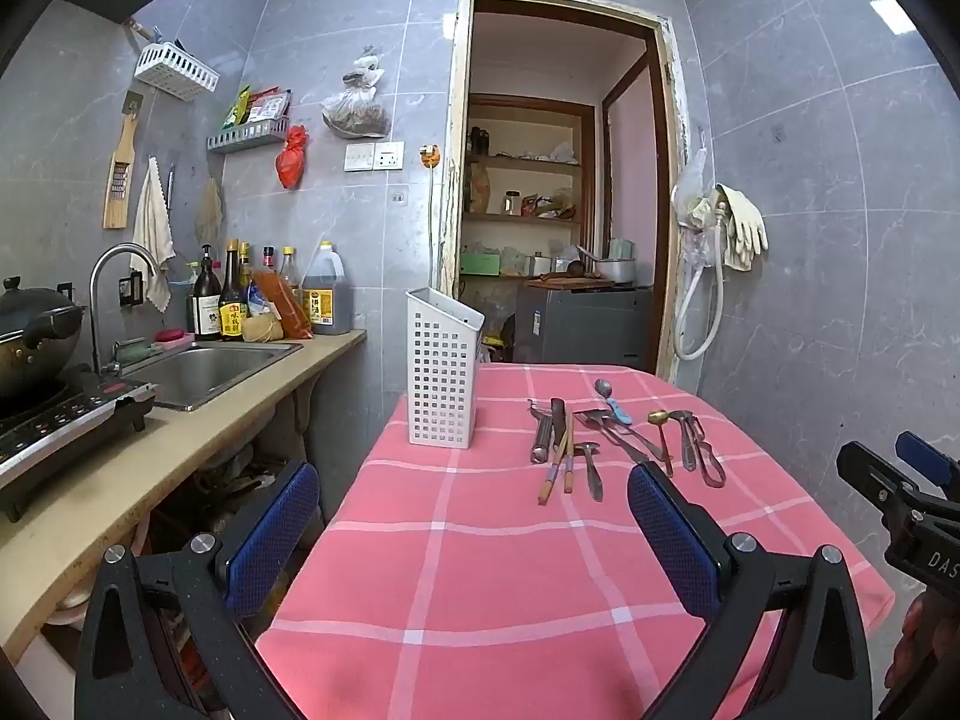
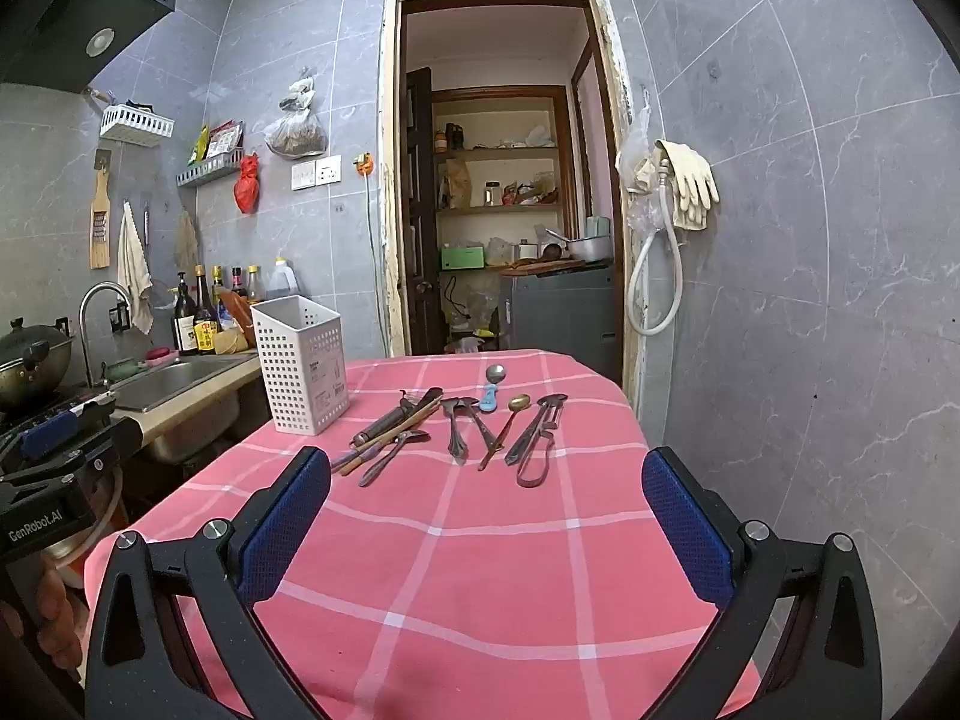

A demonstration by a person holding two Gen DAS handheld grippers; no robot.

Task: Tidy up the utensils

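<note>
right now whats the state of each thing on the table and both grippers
white holder: upright, looks empty
utensils: loose, lying flat on the cloth
blue-handled spoon: flat, behind the rest
tongs: flat, rightmost
left gripper: jaws open, empty
right gripper: jaws open, empty

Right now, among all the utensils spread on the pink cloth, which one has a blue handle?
The small spoon lying farthest back, nearest the doorway. Its handle is light blue plastic, while the other utensils beside it are bare metal, brass-coloured or wooden.
</note>
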